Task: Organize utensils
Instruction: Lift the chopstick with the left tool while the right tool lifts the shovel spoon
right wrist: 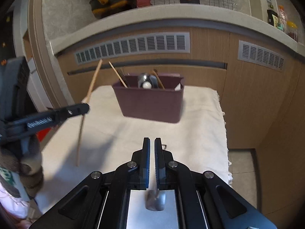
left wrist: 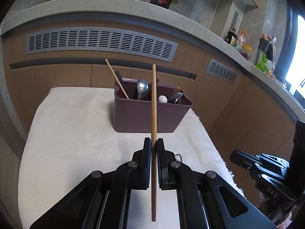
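In the left wrist view, the left gripper [left wrist: 154, 145] is closed on a wooden chopstick [left wrist: 153, 103]. The chopstick stands almost upright in the picture: its long axis runs between the two pads, one end points up and away toward the cabinet, the other end hangs down below the fingers. Behind it, a dark purple utensil bin [left wrist: 144, 114] stands on the white cloth [left wrist: 76, 133]. Inside the bin I see another chopstick [left wrist: 116, 78] leaning to the left, a metal spoon [left wrist: 142, 87] and a white ball-shaped end [left wrist: 162, 99]. The right gripper [left wrist: 240, 157] shows at the right edge.

In the right wrist view, the right gripper [right wrist: 152, 145] is nearly closed, with only a narrow gap. A grey, blurred metal piece [right wrist: 155, 200] hangs under its pads; I cannot tell what it is. At the left, the left gripper [right wrist: 83, 107] holds the chopstick [right wrist: 93, 80] above the cloth [right wrist: 190, 124], tilted, its top end leaning right toward the bin [right wrist: 150, 105].
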Demonstrator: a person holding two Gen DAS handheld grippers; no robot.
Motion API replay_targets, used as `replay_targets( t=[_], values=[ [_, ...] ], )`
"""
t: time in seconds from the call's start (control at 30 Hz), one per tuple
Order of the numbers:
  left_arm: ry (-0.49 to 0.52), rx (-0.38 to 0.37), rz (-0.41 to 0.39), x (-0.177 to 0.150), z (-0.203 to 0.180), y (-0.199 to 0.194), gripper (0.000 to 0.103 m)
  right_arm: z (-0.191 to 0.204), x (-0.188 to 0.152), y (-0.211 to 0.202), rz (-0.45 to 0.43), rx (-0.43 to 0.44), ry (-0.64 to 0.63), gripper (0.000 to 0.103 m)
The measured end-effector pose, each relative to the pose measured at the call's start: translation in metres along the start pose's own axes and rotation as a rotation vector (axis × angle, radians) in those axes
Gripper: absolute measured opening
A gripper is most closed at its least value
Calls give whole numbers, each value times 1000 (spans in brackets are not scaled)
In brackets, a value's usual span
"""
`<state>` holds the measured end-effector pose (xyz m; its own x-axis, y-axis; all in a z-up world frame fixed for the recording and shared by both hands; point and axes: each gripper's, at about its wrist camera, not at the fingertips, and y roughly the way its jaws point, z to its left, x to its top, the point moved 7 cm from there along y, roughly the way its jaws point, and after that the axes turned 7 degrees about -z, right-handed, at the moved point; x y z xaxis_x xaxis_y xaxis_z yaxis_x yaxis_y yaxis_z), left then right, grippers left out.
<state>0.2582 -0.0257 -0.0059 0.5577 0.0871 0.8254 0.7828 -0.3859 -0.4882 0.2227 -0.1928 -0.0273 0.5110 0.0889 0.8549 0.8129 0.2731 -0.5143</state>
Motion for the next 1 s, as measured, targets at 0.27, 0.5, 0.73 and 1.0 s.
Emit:
replay_targets(
  t=[0.27,0.5,0.73,1.0],
  values=[
    [-34,18,66,-33,18,9,6,-14,-60,60,232,8,11,9],
    [-69,12,99,-45,32,19,6,-10,-63,104,299,16,2,19],
    [-100,18,104,-49,46,20,6,-9,-49,76,209,-31,-7,6],
    [-81,-1,48,-34,28,7,6,-3,-2,6,-7,-13,34,4]
  ],
)
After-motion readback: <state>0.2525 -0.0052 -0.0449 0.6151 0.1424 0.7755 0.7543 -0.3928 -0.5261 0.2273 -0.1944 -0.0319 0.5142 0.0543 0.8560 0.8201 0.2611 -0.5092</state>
